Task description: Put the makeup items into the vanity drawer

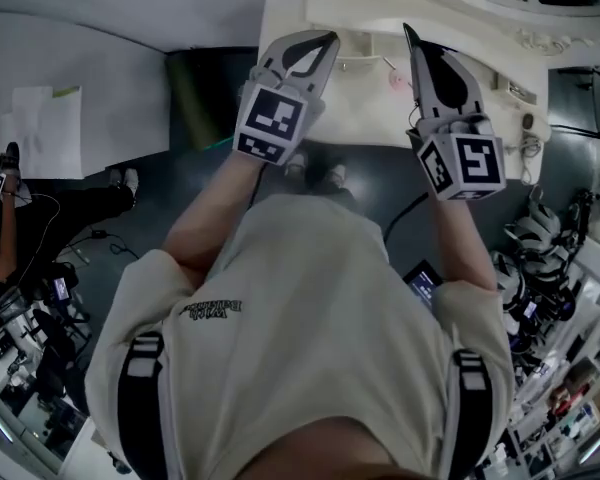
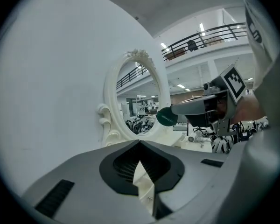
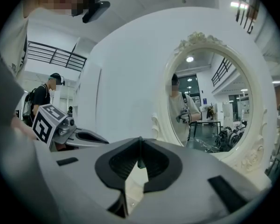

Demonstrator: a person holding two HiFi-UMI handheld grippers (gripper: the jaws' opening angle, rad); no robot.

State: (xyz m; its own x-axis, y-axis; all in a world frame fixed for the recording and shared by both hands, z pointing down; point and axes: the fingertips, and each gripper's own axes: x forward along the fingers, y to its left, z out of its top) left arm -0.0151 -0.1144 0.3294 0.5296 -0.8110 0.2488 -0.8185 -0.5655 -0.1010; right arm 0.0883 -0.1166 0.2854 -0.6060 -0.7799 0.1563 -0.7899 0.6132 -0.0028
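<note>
Plain white wall (image 3: 121, 78); ornate white-framed oval mirror (image 3: 214, 101) standing against it; dark floor (image 1: 180, 198); railed upper balcony (image 2: 205, 36) beyond; ceiling strip lights (image 2: 201, 28) on.

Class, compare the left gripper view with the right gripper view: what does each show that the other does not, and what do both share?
Only the left gripper view shows the right gripper from outside, shut on a dark green round item. Only the right gripper view shows the left gripper from outside, a bystander in a black cap, and the person reflected in the white ornate oval mirror. Both show that mirror, the plain white wall and their own grey jaws closed in front.
</note>
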